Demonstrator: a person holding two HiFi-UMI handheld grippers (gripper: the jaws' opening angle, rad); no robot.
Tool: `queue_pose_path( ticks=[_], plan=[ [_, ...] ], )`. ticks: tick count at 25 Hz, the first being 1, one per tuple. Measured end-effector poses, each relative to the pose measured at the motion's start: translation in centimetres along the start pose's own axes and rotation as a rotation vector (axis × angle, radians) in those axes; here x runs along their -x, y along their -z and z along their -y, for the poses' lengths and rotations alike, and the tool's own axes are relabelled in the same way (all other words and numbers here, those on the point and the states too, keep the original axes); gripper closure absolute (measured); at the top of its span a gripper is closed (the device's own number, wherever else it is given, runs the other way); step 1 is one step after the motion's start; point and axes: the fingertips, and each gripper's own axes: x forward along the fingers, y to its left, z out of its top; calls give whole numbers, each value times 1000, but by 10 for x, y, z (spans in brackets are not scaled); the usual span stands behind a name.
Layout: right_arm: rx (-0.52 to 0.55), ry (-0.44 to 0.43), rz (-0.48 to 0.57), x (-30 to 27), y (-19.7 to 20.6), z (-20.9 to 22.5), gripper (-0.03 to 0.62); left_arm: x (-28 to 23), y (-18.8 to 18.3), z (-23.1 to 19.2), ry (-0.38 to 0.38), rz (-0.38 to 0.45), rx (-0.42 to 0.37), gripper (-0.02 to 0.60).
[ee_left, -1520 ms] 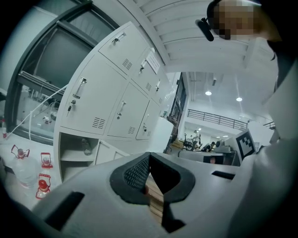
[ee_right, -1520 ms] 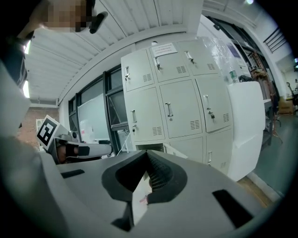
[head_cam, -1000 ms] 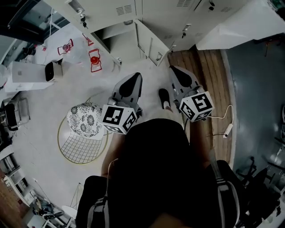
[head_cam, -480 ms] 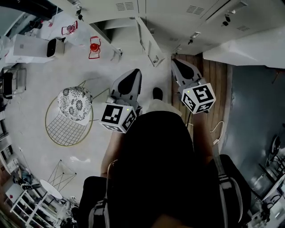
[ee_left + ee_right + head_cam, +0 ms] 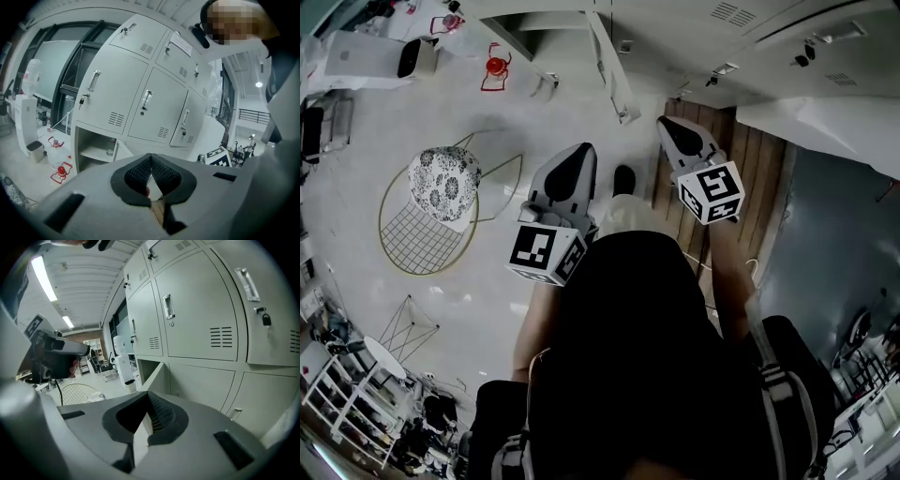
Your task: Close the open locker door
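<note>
A bank of pale grey lockers (image 5: 694, 37) fills the top of the head view. One bottom compartment (image 5: 539, 33) stands open, and its door (image 5: 610, 67) swings out towards me. The left gripper view has that compartment (image 5: 96, 145) at lower left, the door (image 5: 120, 149) edge-on beside it. In the right gripper view the door (image 5: 157, 374) juts out from the locker row. My left gripper (image 5: 578, 155) is shut and empty, short of the door. My right gripper (image 5: 668, 125), also shut and empty, is just right of the door's free edge without touching it.
A gold wire chair with a patterned cushion (image 5: 442, 186) stands on the left. Red-capped water jugs (image 5: 494, 67) and a white appliance (image 5: 366, 54) sit near the open compartment. A wooden floor strip (image 5: 752, 159) runs along the lockers, and a white sheet (image 5: 834, 122) covers something at right.
The lockers and the open door have drawn closer as I step forward. The chair has slid left in view. Both grippers stay shut, the right one nearer the door's edge.
</note>
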Motion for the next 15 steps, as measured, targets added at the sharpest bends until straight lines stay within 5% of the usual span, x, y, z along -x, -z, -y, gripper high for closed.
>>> queue_pose_path(
  ticks=[15],
  plan=[
    [99, -62, -148, -50, 103, -2, 591, 0, 45, -13, -71, -51, 34, 565]
  ],
)
